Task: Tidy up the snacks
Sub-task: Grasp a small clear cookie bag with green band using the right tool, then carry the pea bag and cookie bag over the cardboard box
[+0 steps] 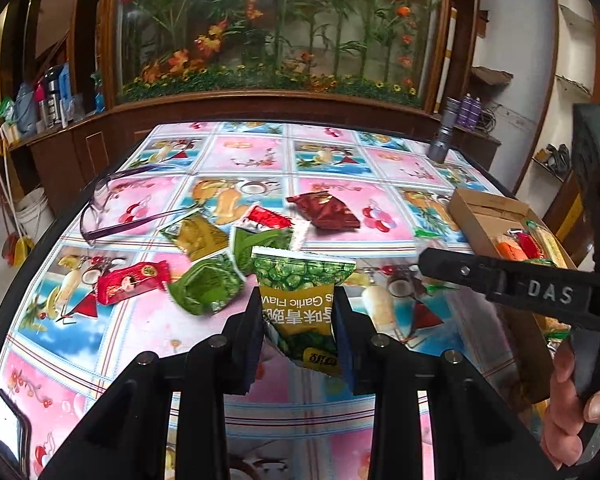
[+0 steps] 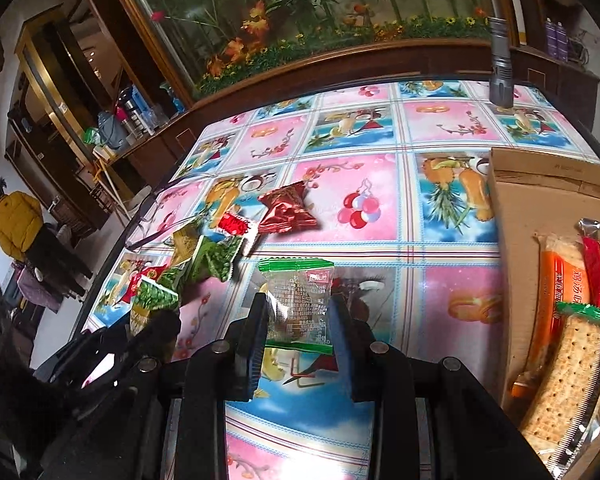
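My left gripper (image 1: 299, 312) is shut on a green garlic pea packet (image 1: 302, 280) and holds it above the table. My right gripper (image 2: 298, 314) is shut on a clear snack packet with green ends (image 2: 298, 300), also lifted. A pile of loose snack packets (image 1: 220, 248) lies on the table left of centre, with a dark red packet (image 1: 324, 210) beyond it. The pile also shows in the right wrist view (image 2: 208, 252). A cardboard box (image 2: 540, 208) at the right holds cracker and orange packets (image 2: 568, 320). The right gripper's body (image 1: 540, 292) shows in the left wrist view.
A patterned cloth covers the table (image 1: 340, 160). Purple-framed glasses (image 1: 112, 208) lie at the left. A grey flashlight (image 1: 444, 136) stands at the far right edge. A wooden cabinet with flowers (image 1: 280, 40) is behind. A person in yellow (image 2: 16, 224) stands far left.
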The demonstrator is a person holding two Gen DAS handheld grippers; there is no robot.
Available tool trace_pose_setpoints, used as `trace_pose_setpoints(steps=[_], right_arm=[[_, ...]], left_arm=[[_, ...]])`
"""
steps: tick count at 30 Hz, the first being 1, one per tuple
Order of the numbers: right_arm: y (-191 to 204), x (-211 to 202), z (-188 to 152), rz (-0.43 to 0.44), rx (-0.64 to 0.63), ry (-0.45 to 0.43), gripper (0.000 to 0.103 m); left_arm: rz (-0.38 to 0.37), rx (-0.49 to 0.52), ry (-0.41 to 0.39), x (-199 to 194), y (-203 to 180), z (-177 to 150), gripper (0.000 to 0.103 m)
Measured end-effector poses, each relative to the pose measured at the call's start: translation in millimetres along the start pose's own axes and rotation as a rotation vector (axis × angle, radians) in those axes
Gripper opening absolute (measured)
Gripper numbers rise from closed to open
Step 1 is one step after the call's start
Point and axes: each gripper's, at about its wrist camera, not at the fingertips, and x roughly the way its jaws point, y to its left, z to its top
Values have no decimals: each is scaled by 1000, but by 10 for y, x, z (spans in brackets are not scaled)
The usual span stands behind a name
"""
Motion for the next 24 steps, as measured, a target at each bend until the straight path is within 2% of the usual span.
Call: trace_pose_setpoints(steps=[24], right_arm=[[-87,-120,65,-2,24,-35,33]], left_arm=[[-8,6,7,3,0,-7,31]])
